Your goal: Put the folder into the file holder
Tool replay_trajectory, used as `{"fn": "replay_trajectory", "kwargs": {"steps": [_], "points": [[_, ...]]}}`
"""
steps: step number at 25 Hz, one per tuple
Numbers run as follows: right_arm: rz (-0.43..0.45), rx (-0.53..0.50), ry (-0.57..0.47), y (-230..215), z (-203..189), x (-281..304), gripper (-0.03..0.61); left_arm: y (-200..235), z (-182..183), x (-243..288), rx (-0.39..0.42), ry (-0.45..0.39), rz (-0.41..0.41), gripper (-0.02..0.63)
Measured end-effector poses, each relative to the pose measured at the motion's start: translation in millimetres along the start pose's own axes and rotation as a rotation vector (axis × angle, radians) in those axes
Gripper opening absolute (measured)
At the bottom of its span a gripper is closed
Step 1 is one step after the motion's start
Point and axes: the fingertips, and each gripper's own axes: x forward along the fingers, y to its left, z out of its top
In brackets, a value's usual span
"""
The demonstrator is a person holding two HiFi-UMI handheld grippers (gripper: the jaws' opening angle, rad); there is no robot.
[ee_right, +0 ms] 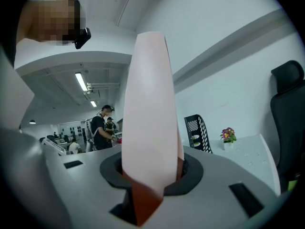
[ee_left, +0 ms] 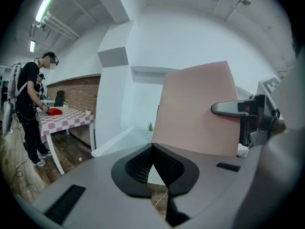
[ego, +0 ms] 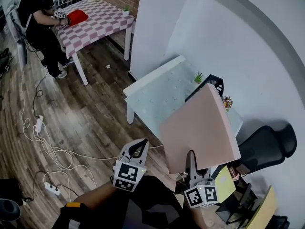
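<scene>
A large pink folder stands on edge over the near right corner of the white table. My right gripper is shut on its lower edge. In the right gripper view the folder rises edge-on from between the jaws of the right gripper. The black mesh file holder stands at the table's far side against the wall, also seen as a black file holder beyond the folder. My left gripper hangs left of the folder with its tips together and nothing in them. From the left gripper the folder shows broadside.
A small green plant and a flower pot sit beside the file holder. A black office chair stands right of the table. Cables and power strips lie on the wooden floor. A person works at a checkered table far left.
</scene>
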Motion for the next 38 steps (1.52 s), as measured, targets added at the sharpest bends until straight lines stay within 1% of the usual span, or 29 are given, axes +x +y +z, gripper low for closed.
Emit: {"fn": "replay_trajectory", "kwargs": {"steps": [4, 6, 10, 15, 19, 25, 31, 38], "points": [[-0.107, -0.026, -0.049, -10, 24, -9, 0.129, 3, 5, 19, 0.006, -0.009, -0.081, 0.008], [-0.154, -0.037, -0.069, -14, 35, -13, 0.129, 7, 10, 25, 0.010, -0.013, -0.107, 0.009], [-0.225, -0.068, -0.088, -24, 51, -21, 0.129, 13, 18, 36, 0.017, -0.021, -0.140, 0.009], [-0.301, -0.109, -0.093, -47, 68, -22, 0.127, 8, 21, 63, 0.027, 0.006, -0.179, 0.009], [-0.349, -0.142, -0.095, -73, 73, -17, 0.127, 3, 24, 89, 0.046, 0.024, -0.192, 0.009], [-0.362, -0.142, -0.092, -117, 74, 16, 0.126, -3, 41, 131, 0.074, 0.036, -0.189, 0.009], [-0.339, -0.153, -0.106, -140, 80, 63, 0.123, -2, 57, 171, 0.088, 0.045, -0.184, 0.009], [-0.329, -0.157, -0.107, -160, 80, 96, 0.123, 2, 52, 197, 0.088, 0.093, -0.172, 0.009]]}}
